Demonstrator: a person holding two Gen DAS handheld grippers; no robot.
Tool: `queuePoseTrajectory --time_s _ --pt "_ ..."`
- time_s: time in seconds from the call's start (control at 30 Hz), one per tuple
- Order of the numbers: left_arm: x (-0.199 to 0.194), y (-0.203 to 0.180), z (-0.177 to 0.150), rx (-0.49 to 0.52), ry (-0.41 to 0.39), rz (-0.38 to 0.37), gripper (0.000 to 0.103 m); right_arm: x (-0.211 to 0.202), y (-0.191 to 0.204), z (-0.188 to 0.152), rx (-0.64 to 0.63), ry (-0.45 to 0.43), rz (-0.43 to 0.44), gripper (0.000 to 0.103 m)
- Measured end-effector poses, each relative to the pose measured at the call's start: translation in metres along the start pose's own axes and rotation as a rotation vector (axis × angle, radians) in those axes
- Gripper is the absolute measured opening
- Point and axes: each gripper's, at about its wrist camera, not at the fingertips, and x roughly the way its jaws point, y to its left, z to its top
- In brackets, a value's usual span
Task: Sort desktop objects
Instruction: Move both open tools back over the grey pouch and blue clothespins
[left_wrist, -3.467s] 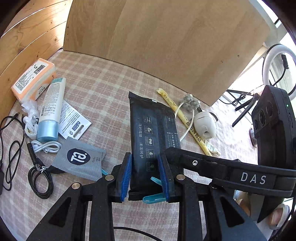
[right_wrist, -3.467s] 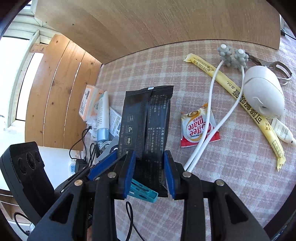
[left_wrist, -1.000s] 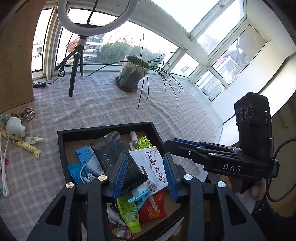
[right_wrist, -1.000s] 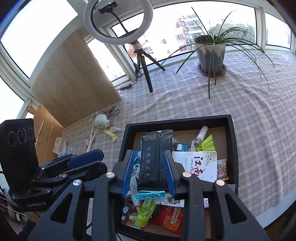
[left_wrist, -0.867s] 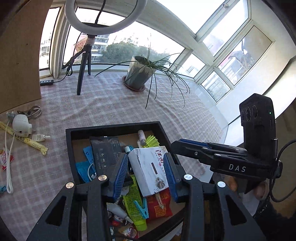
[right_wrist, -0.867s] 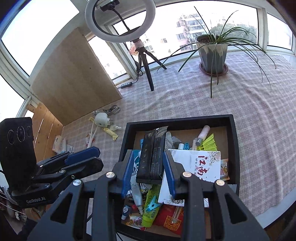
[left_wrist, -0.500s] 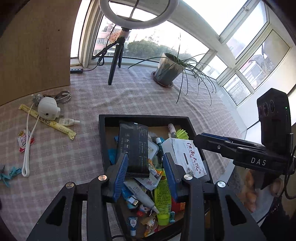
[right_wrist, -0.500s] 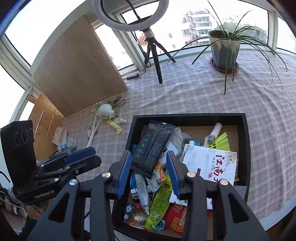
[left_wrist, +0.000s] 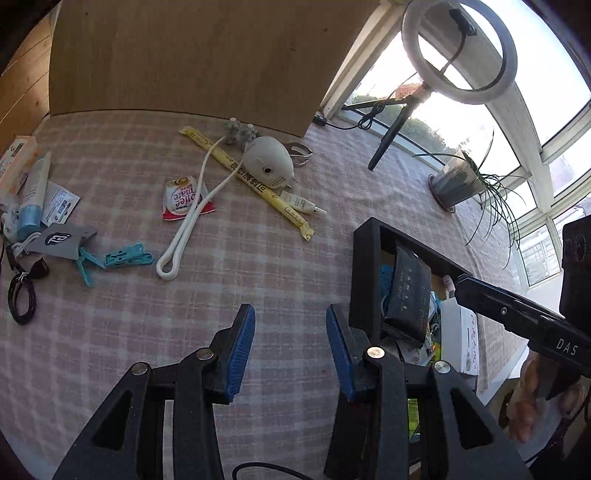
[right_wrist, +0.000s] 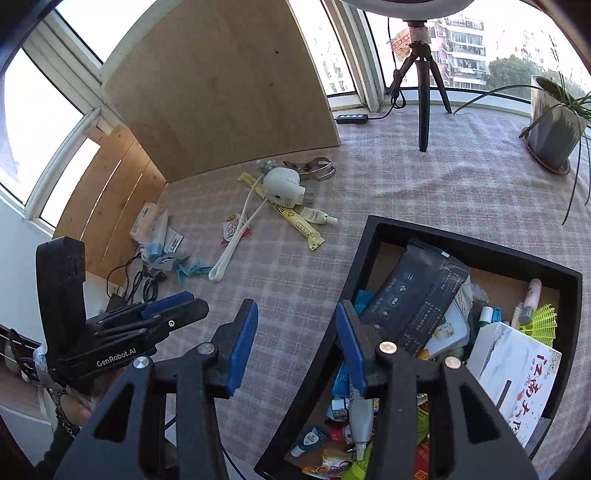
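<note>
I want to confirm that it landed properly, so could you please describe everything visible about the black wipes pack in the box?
The black wipes pack is a long, flat, soft-looking pouch with small white print and crimped ends. It lies tilted on top of the clutter at the left side of the black box, one end near the far wall. Neither gripper touches it.

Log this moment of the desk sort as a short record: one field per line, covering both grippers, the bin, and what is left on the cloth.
left gripper: open, empty, over the checked cloth
right gripper: open, empty, at the bin's near-left edge
black bin: crowded; black wipes pack lies on top near its left wall
white box: in the bin, right side
left on cloth: coffee sachet, white looped cord, yellow stick pack, white round device, teal clothespins, small tube
far left pile: blue-capped tube, grey sachet, black cable
</note>
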Motion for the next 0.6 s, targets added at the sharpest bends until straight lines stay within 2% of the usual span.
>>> queuePoseTrajectory --time_s 0.27,0.33,0.5,0.6 --pt "-0.022 0.108 0.006 -0.257 -0.024 0.127 0.037 0.074 0.074 0.026 -0.231 0.126 0.065 0.044" --pt "-0.026 0.135 0.007 -0.324 -0.025 0.151 0.037 0.092 0.092 0.03 -0.286 0.157 0.078 0.046" --pt "-0.023 0.183 0.012 -0.457 -0.006 0.148 0.038 0.138 0.131 0.038 -0.415 0.227 0.084 0.05" --pt "-0.015 0.197 0.017 -0.492 0.007 0.154 0.039 0.163 0.149 0.043 -0.479 0.263 0.089 0.06"
